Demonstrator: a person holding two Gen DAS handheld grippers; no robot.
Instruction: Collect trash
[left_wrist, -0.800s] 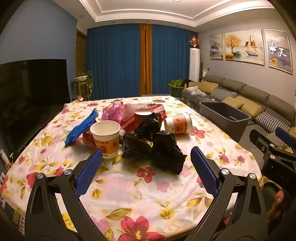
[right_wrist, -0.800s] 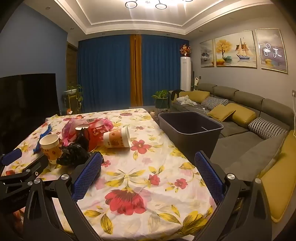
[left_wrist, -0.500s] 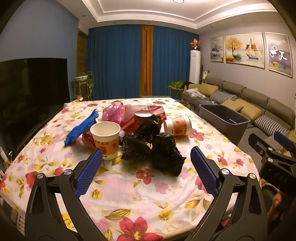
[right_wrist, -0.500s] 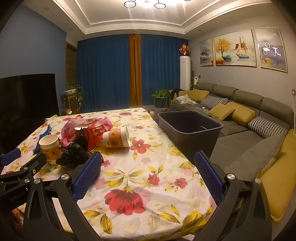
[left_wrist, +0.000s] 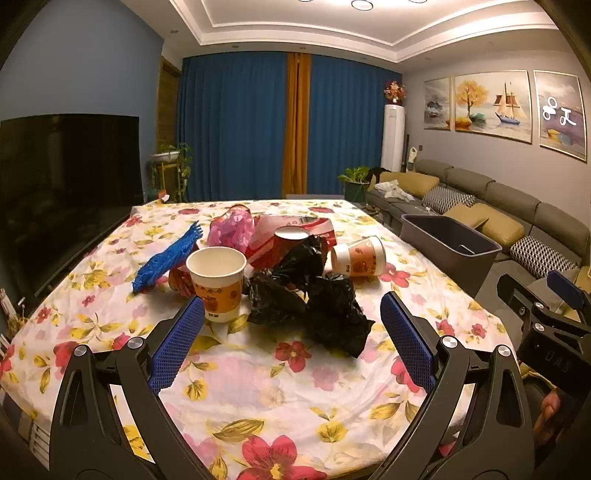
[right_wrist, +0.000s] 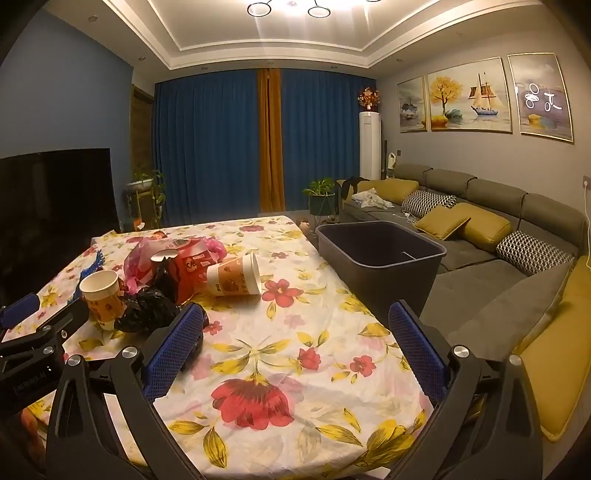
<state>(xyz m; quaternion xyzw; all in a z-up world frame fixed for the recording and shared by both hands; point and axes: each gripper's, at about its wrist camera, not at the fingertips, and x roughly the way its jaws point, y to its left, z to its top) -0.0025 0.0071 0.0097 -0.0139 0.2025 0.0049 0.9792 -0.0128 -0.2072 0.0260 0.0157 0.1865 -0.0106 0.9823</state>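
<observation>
Trash sits piled on the table (left_wrist: 258, 391), the black bag (left_wrist: 317, 302) just ahead of the wide-apart, empty left gripper (left_wrist: 291, 325), nearer than the equally wide-apart right gripper (right_wrist: 295, 336).

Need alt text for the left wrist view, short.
Open left gripper hovers over a floral table, aimed at a trash pile: black bags, an upright cup, a tipped cup, red wrappers. A grey bin stands right, by a sofa.
</observation>
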